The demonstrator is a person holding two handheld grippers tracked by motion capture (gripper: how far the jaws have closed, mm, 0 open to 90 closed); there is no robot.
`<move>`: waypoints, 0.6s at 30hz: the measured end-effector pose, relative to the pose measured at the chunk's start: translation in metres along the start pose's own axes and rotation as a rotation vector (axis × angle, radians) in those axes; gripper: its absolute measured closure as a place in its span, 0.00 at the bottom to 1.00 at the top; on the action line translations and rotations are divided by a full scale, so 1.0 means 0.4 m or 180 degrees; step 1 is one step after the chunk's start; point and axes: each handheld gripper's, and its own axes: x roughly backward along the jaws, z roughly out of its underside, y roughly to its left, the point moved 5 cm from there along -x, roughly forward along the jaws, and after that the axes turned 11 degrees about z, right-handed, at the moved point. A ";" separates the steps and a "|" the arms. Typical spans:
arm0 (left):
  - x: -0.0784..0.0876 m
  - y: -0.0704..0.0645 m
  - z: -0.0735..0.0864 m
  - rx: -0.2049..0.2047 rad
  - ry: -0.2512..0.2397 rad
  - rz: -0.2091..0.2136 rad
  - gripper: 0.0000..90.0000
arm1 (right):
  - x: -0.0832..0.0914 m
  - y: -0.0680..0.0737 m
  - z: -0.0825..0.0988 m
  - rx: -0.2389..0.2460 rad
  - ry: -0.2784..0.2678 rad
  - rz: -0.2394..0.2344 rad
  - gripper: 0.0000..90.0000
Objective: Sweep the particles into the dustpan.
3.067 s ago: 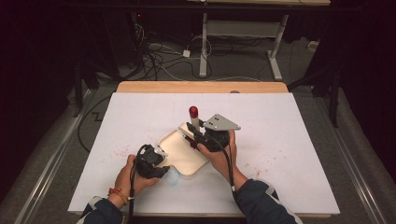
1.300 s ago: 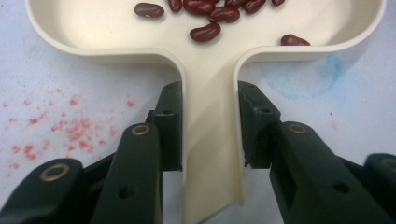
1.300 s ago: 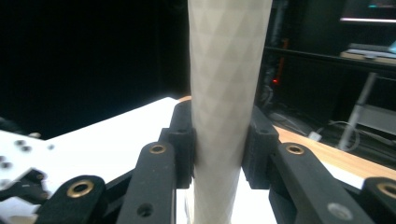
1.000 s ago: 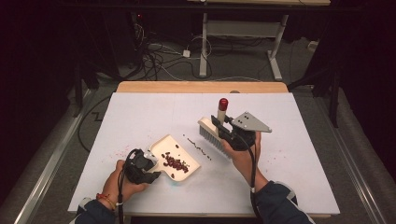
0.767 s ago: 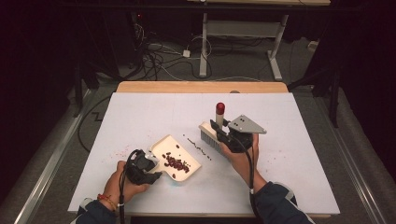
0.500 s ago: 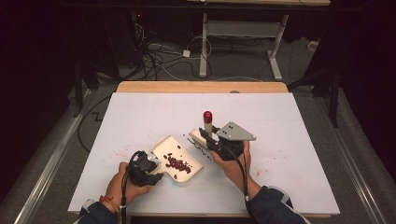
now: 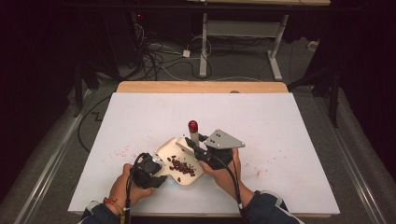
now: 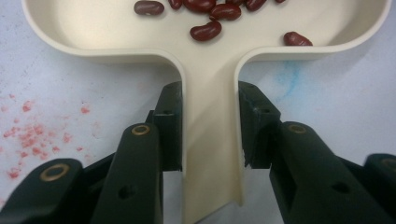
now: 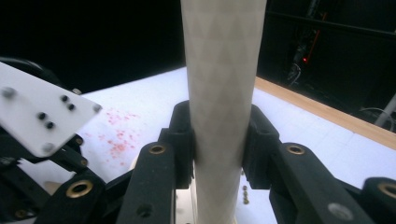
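Observation:
A cream dustpan [image 7: 167, 148] lies on the white table, with several dark red beans [image 7: 182, 166] in it. My left gripper [image 7: 154, 169] is shut on the pan's flat handle [image 8: 210, 140]. Its pads press both edges, and beans [image 8: 205, 30] lie just beyond in the pan [image 8: 93, 42]. My right gripper [image 7: 205, 156] is at the pan's far right edge, shut on a brush. The brush's white handle [image 9: 222, 70] stands upright between the pads of the right gripper [image 9: 218, 135]. The handle's red tip [image 7: 193, 125] points up. The bristles are hidden behind the gripper.
Red specks stain the white table top [image 7: 280, 121] left of the pan [image 7: 122, 151] and right of my right hand [image 7: 259, 172]. A wooden strip [image 7: 201, 87] borders the far edge. Cables [image 7: 159, 51] and a desk frame [image 7: 243, 28] stand on the floor beyond.
My right gripper has carried the brush left and nearer, from well right of the dustpan to its far right edge. The left gripper and the pan have stayed put.

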 end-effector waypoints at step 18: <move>0.011 0.014 0.008 -0.0012 0.0004 0.0068 0.71 | 0.029 -0.072 -0.097 -0.0178 -0.0225 -0.0038 0.78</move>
